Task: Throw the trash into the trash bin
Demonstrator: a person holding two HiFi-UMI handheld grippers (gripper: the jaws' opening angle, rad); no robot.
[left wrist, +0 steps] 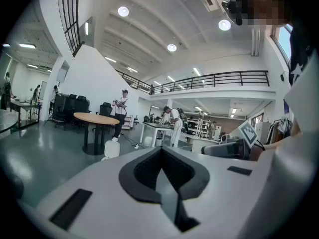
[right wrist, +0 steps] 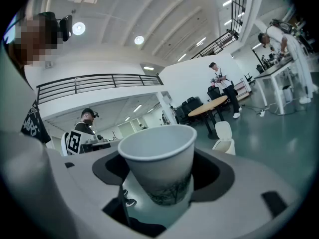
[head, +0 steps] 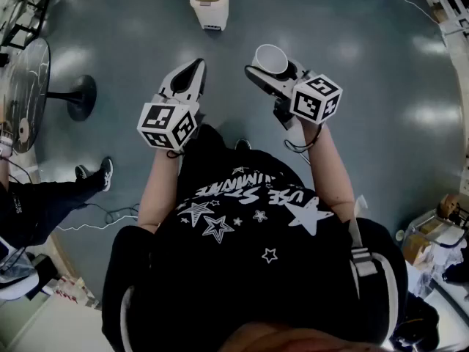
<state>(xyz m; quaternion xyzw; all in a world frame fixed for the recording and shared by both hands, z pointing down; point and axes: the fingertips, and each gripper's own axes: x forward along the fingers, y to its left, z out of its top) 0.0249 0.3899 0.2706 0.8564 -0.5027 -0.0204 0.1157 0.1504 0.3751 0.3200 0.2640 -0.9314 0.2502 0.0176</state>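
Jaws around cup (right wrist: 158, 166), bin (head: 210, 2) well ahead

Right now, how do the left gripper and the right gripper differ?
The right gripper's jaws stand wide apart, clamped on a paper cup; the left gripper's jaws are closed together. The right gripper carries the trash; the left gripper holds nothing. Both are held out in front of the person and point toward the white trash bin ahead.

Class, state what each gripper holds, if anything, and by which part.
The right gripper holds a paper cup by its side wall, below the rim; the left gripper holds nothing.
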